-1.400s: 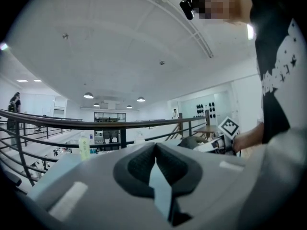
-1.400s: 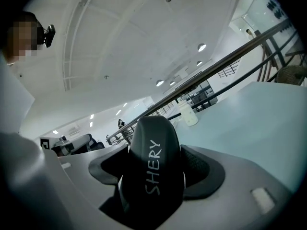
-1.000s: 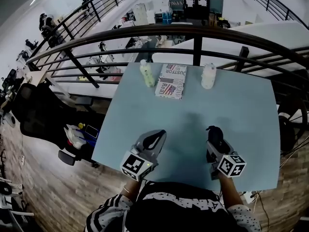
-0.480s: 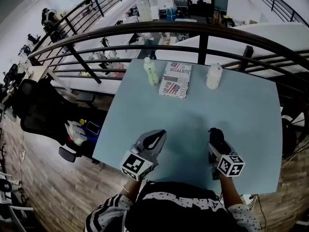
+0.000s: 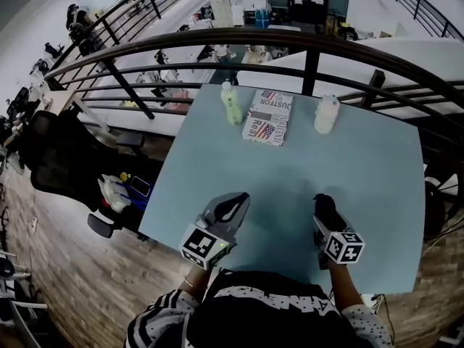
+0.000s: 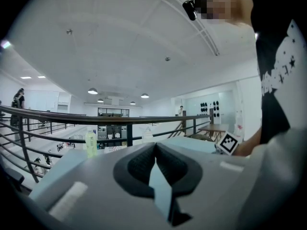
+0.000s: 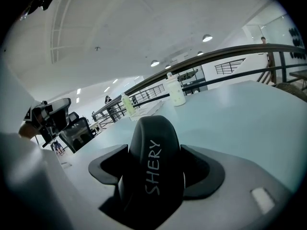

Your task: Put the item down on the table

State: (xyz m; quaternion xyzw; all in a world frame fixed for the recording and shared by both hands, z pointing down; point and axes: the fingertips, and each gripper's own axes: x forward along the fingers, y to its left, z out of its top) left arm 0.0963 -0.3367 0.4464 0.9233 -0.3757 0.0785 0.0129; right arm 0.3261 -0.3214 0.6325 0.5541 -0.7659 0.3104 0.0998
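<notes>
Holding a black rounded item (image 7: 152,166) lettered "SHERY", the right gripper (image 5: 323,210) sits low over the near right part of the pale blue tabletop (image 5: 362,172). Its jaws pinch the item from both sides; the item's domed top stands up between the dark pads. Whether the item touches the tabletop cannot be told from any view.

The left gripper (image 5: 233,204) is over the near left part of the tabletop, close to the front edge. Its jaws are pressed together, pad against pad, with nothing between them.

At the far edge, in a row under the dark railing (image 5: 312,46):
- a pale green bottle (image 5: 230,104), upright, at the left;
- a flat booklet with flag print (image 5: 268,117), lying in the middle, just beside the green bottle;
- a white bottle (image 5: 326,114), upright, at the right, a little apart from the booklet.

All three stand well apart from both grippers. The person's patterned dark sleeves (image 5: 167,323) show at the bottom of the head view. A black office chair (image 5: 51,167) stands on the wood floor left of the tabletop.
</notes>
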